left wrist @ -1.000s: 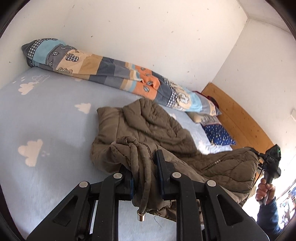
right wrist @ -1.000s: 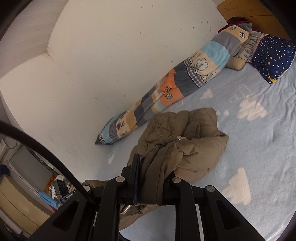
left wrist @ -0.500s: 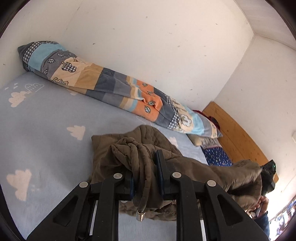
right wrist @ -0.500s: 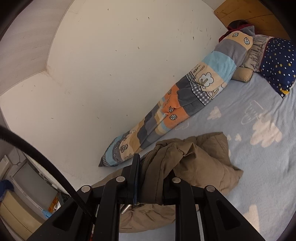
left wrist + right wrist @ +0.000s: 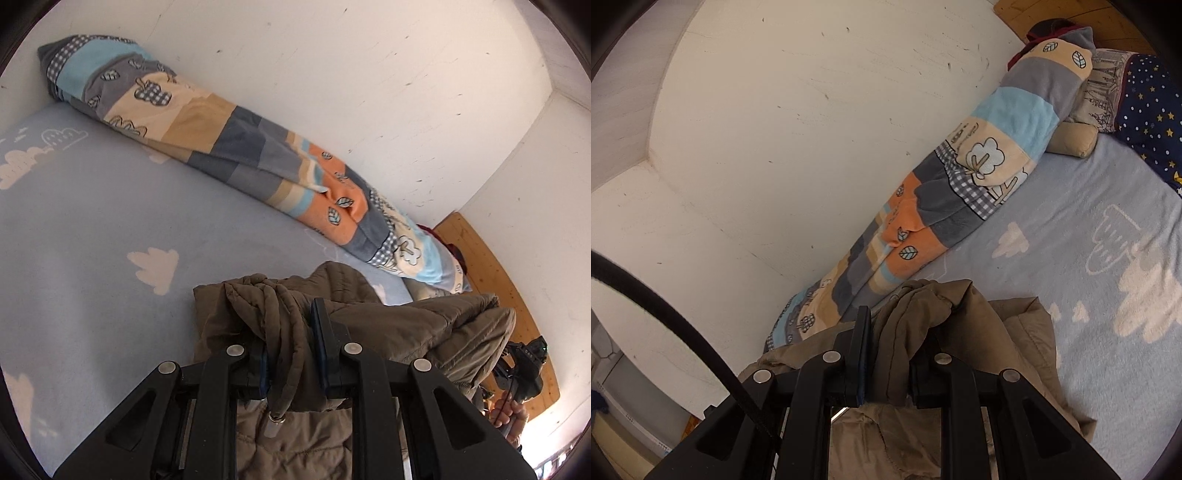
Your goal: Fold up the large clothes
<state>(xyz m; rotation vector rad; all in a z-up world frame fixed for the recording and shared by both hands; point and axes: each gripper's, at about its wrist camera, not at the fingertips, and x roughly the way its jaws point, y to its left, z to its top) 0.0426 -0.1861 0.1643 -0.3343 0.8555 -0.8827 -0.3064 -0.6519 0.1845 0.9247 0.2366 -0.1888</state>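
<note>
Bed (image 5: 92, 229): light-blue sheet, cloud print. Patchwork blanket roll (image 5: 258, 162) lies diagonally across frame centre along the wall. Olive quilted jacket (image 5: 1030, 332) partly rests at lower centre. Pillows (image 5: 1145, 110) upper right.

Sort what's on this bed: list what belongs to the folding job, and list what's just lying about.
Part of the job:
- olive quilted jacket
- left gripper, jaws shut on the jacket
- right gripper, jaws shut on the jacket

Just lying about:
- rolled patchwork blanket along the wall
- star-print pillow
- beige cushion
</note>
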